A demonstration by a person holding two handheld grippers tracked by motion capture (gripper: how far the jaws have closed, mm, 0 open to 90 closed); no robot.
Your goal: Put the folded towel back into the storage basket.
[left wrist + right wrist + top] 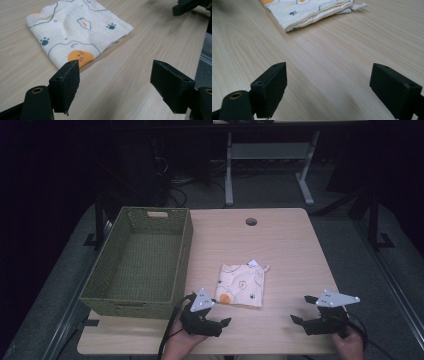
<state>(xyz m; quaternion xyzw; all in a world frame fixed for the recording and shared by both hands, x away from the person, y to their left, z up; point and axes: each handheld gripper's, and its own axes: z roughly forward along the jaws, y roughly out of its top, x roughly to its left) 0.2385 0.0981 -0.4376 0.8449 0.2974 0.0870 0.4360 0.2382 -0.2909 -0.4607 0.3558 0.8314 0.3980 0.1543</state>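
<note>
With both jaws wide apart, the left gripper [220, 319] sat just short of the folded cream cartoon-print cloth [241, 285] (right gripper [306, 309] farther off), so pinching all layers, probably at the near corner, seemed wisest.

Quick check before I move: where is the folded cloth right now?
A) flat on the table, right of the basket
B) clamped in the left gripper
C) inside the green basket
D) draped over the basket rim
A: the folded cloth lies flat on the table, right of the empty green basket, with no jaws touching it.
</note>
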